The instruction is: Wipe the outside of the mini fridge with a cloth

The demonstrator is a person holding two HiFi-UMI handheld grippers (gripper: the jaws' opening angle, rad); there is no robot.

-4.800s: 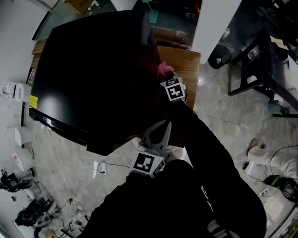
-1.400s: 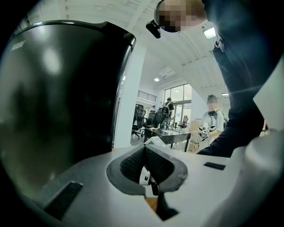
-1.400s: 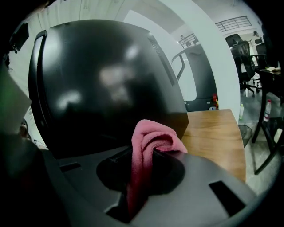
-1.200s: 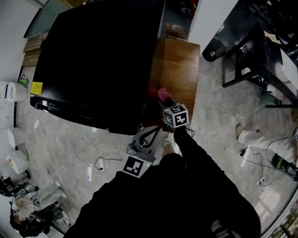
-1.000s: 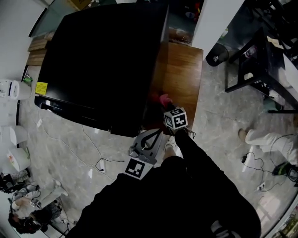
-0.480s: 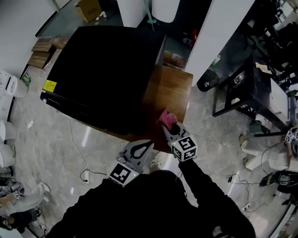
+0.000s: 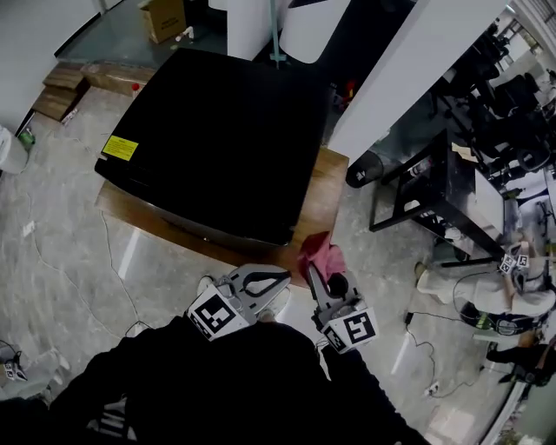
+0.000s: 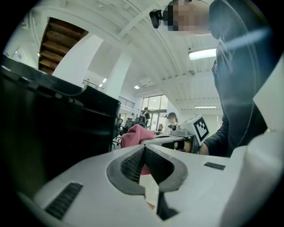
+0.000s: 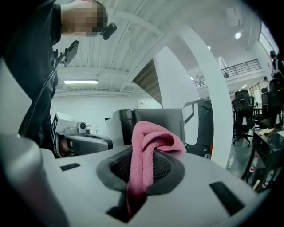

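The black mini fridge (image 7: 217, 130) stands on a low wooden stand (image 7: 323, 198). In the head view, my right gripper (image 7: 313, 271) is shut on a pink cloth (image 7: 320, 254), which hangs by the stand's near right corner, off the fridge. In the right gripper view, the cloth (image 9: 148, 146) bunches up out of the shut right gripper (image 9: 143, 165). My left gripper (image 7: 283, 277) is shut with nothing in it, just left of the right one, below the fridge's front edge. In the left gripper view, the left gripper (image 8: 144, 150) points past the fridge (image 8: 44, 128) at the cloth (image 8: 134, 135).
A white pillar (image 7: 404, 69) rises right of the fridge, with a black bin (image 7: 362, 169) and a black metal table (image 7: 439, 187) beyond. A cardboard box (image 7: 165, 16) sits at the back. Cables (image 7: 415, 326) lie on the grey floor, and a person (image 7: 508, 291) is at the right edge.
Both grippers have drawn back from the fridge's right side toward me. The pink cloth has come off the fridge and now hangs near the stand's front corner. The left gripper stayed shut.
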